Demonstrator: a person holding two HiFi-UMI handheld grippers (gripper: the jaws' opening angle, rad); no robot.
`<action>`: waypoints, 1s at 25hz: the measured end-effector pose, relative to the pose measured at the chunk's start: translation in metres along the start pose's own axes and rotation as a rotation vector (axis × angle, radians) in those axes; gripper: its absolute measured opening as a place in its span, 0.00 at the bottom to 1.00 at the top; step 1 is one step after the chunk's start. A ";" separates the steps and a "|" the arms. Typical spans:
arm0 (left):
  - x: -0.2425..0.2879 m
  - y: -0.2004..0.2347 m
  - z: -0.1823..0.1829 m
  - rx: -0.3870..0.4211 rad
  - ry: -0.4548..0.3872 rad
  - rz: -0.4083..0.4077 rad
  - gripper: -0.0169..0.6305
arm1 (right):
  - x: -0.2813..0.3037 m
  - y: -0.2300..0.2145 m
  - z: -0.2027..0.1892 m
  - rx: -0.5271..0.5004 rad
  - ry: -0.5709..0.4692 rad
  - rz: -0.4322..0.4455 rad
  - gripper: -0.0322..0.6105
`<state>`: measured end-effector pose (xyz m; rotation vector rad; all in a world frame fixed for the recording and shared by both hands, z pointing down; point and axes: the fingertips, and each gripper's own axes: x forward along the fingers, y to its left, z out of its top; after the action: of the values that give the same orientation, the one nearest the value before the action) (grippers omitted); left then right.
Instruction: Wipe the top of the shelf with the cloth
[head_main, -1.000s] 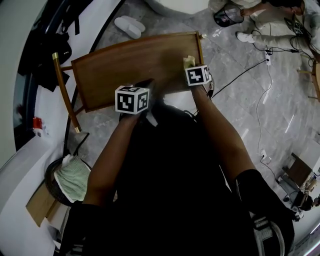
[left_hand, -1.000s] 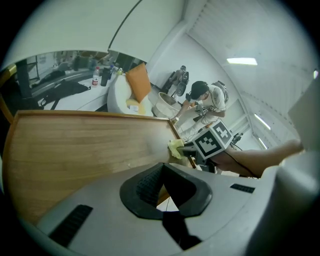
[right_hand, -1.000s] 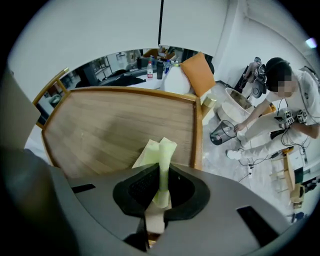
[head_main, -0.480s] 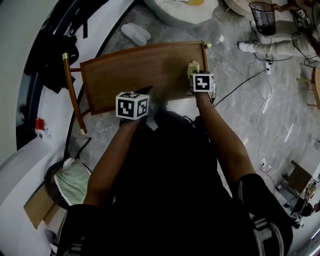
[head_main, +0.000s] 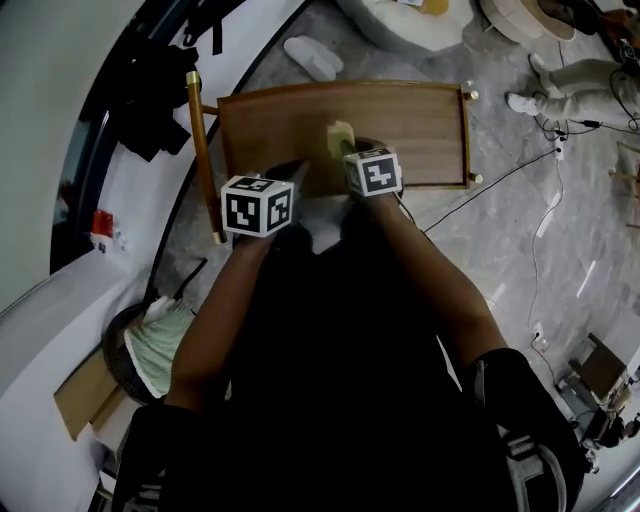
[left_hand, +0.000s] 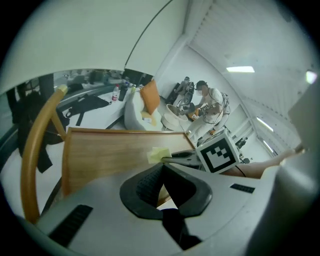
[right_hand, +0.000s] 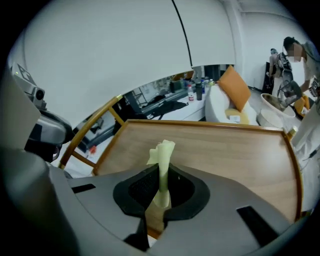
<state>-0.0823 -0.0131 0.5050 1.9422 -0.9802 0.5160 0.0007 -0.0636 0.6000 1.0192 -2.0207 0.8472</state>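
Cloth at right tongs tip, on shelf top.

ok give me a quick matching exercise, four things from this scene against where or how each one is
Things:
1 cloth
2 left gripper
3 shelf top
4 white slipper

States:
a on the floor beyond the shelf
b jaws together, nothing in them
c pinched in the right gripper
d brown wood

Pairs: 1-c, 2-b, 3-d, 4-a
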 end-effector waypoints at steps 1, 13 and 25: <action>-0.012 0.011 -0.003 -0.007 -0.004 0.014 0.04 | 0.008 0.020 0.001 -0.008 0.005 0.026 0.12; -0.113 0.091 -0.065 -0.041 0.025 0.098 0.04 | 0.085 0.208 -0.027 -0.136 0.100 0.269 0.12; -0.127 0.108 -0.093 -0.046 0.051 0.125 0.04 | 0.124 0.242 -0.065 -0.372 0.272 0.214 0.12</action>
<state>-0.2429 0.0874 0.5254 1.8265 -1.0765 0.6051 -0.2399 0.0545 0.6795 0.4609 -1.9738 0.6422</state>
